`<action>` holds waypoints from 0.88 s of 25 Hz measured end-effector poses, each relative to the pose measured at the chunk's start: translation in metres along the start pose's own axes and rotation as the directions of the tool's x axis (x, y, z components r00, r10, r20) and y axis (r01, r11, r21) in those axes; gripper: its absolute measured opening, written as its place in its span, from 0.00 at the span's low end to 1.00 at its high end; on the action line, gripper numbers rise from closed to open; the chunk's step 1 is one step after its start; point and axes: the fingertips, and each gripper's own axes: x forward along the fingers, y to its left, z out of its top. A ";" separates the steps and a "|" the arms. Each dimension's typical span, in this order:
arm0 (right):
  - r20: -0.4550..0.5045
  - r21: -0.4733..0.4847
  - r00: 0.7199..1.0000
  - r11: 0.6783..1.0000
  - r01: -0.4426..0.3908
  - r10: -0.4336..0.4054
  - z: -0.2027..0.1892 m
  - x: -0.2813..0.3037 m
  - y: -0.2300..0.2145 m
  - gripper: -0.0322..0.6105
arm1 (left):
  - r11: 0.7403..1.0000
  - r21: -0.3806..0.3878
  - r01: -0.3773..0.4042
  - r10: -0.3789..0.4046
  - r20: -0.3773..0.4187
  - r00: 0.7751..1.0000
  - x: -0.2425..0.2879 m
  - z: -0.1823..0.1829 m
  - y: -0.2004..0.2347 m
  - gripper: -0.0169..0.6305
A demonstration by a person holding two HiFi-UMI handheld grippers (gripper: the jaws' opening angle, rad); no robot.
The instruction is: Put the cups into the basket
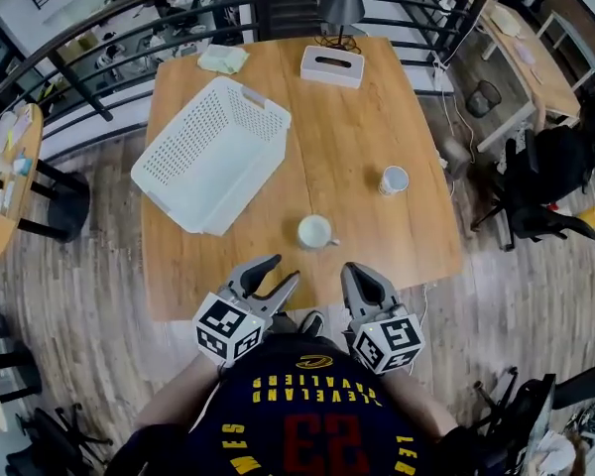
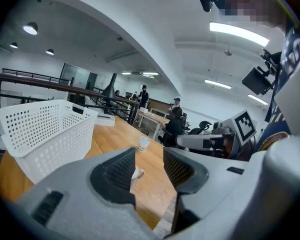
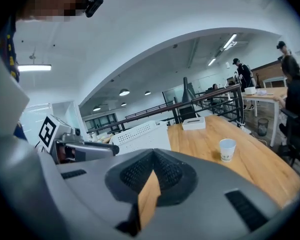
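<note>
Near the front edge of the tabletop, the mug sits at one o'clock from the released, empty left gripper and eleven o'clock from the right gripper, clenched on nothing; both look about equally near.

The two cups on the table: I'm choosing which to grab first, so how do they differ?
The near cup is wider and has a handle; the far cup is narrower, handleless, faintly printed. The near cup sits closer to the basket; the far cup further right. Both are white, upright, outside the basket.
</note>
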 end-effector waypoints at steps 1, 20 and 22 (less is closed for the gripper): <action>-0.004 -0.008 1.000 1.000 0.016 -0.016 0.002 0.003 -0.005 0.07 | 1.000 0.004 0.015 -0.014 -0.012 1.000 0.006 -0.002 0.005 0.28; -0.217 -0.181 0.973 0.983 0.038 -0.078 -0.037 0.061 -0.048 0.07 | 0.987 -0.120 0.111 -0.137 -0.241 0.961 0.097 -0.060 0.080 0.35; -0.261 -0.211 0.964 0.977 -0.013 -0.043 -0.052 0.069 -0.055 0.07 | 0.988 -0.111 0.106 -0.133 -0.264 0.955 0.107 -0.067 0.080 0.35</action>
